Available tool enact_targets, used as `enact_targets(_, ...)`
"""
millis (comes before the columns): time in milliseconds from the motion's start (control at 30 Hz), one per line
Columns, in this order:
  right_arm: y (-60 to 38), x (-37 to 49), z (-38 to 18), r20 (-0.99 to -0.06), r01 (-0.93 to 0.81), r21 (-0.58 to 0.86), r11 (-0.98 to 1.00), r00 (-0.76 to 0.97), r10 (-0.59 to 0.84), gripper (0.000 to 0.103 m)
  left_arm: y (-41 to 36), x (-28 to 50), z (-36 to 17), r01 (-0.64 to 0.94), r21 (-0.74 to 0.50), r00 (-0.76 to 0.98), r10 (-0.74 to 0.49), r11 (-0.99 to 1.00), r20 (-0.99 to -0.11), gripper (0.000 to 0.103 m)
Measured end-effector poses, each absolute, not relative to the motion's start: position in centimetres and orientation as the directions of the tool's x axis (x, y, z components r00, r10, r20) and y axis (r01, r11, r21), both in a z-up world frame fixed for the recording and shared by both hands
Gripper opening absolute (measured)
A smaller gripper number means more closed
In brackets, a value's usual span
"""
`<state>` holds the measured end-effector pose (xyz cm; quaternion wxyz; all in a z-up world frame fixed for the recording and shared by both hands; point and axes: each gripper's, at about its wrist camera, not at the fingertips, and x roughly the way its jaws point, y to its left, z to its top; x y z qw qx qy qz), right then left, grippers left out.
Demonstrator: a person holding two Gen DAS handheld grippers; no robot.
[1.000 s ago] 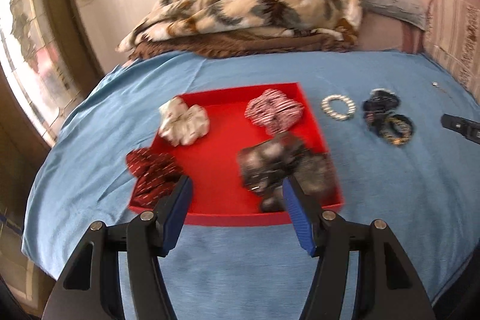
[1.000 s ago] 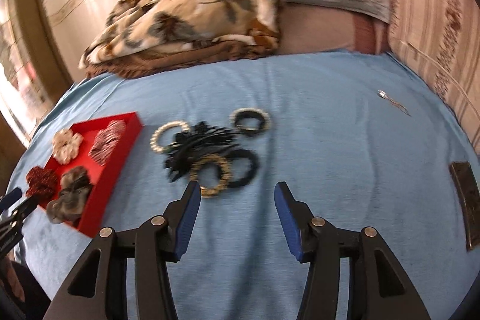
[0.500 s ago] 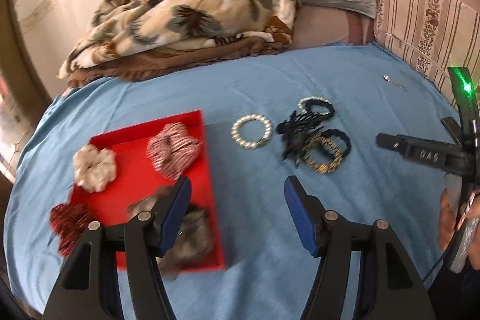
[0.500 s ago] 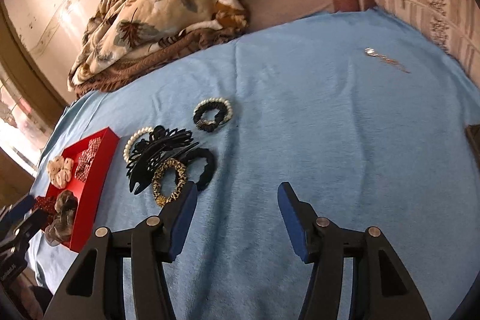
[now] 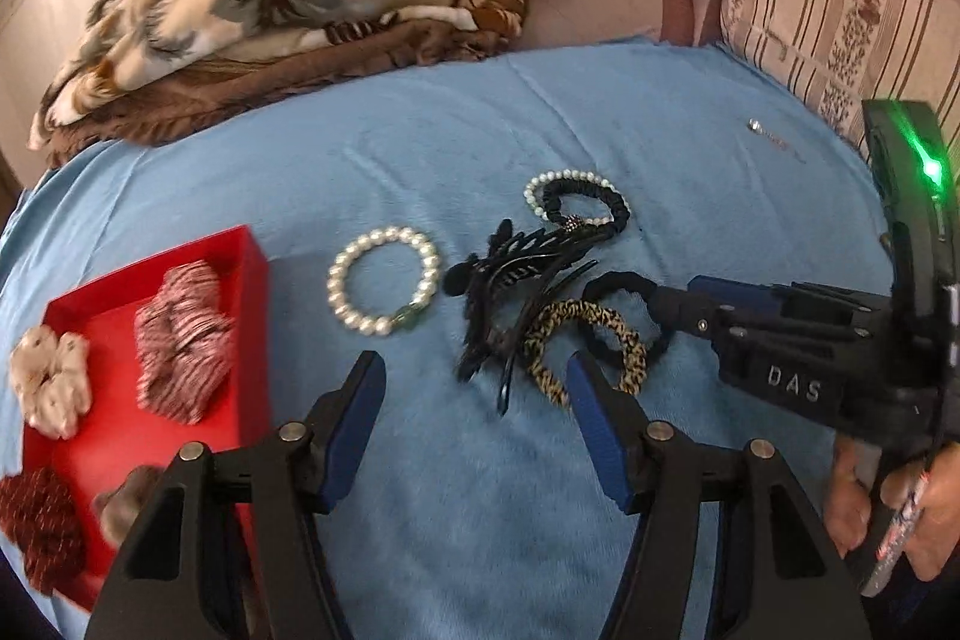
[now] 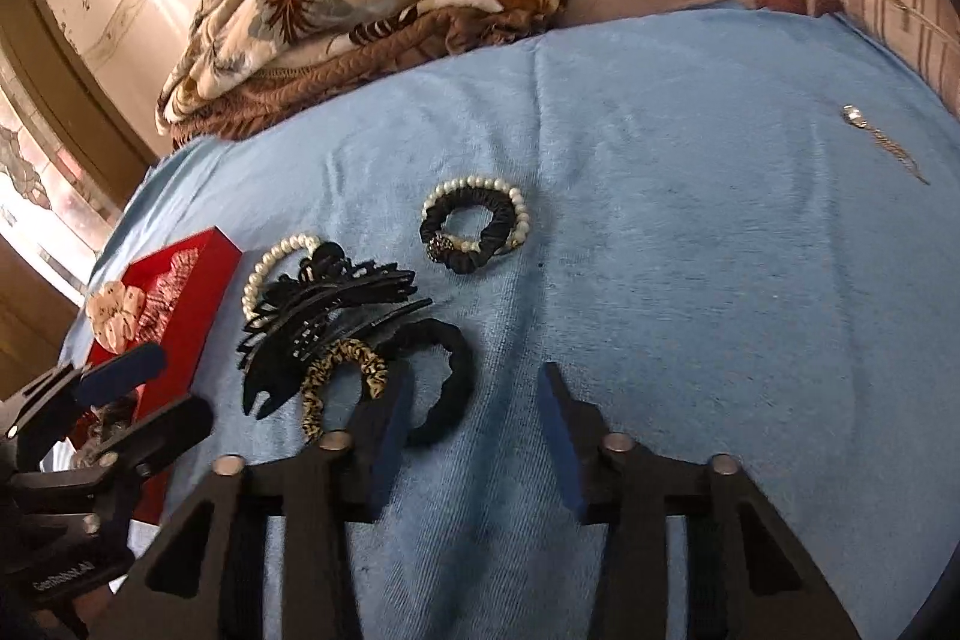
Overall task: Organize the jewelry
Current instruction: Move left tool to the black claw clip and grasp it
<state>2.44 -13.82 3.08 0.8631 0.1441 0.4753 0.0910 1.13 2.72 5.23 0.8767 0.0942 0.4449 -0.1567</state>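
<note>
Left wrist view: left gripper (image 5: pixel 474 388) hovering spread and empty over the blue sheet (image 5: pixel 420 160), between the pearl bracelet (image 5: pixel 383 281) and leopard hair tie (image 5: pixel 585 346). Red tray (image 5: pixel 252 280) sitting left, holding scrunchies. Likely choosing the next piece.

Right wrist view: right gripper (image 6: pixel 474 436) also spread, empty, closing on the black hair tie (image 6: pixel 441 376) beside the black claw clip (image 6: pixel 318 322). Next move probably needs one finger lowering inside the loop.

We count four scrunchies (image 5: pixel 183 334) in one red tray (image 5: pixel 255 250), two pearl bracelets (image 5: pixel 384 289), one black claw clip (image 5: pixel 516 274), three hair ties (image 5: pixel 585 340), one earring (image 6: pixel 882 139).
</note>
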Motion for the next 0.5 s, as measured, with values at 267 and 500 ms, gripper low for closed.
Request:
enact_targets(267,-14.0,3.5,2.5,-0.794,-0.024,0.332,0.943,0.532,0.294,0.034,2.8,3.7,3.3,0.344,-0.029,0.510,-0.213,0.939,-0.833,0.050)
enact_targets(500,-13.1,3.3,2.4,-0.802,-0.041,0.284,0.958,0.538,0.260,0.025,2.7,3.9,2.9,0.328,-0.063,0.488,-0.226,0.942,-0.843,0.025)
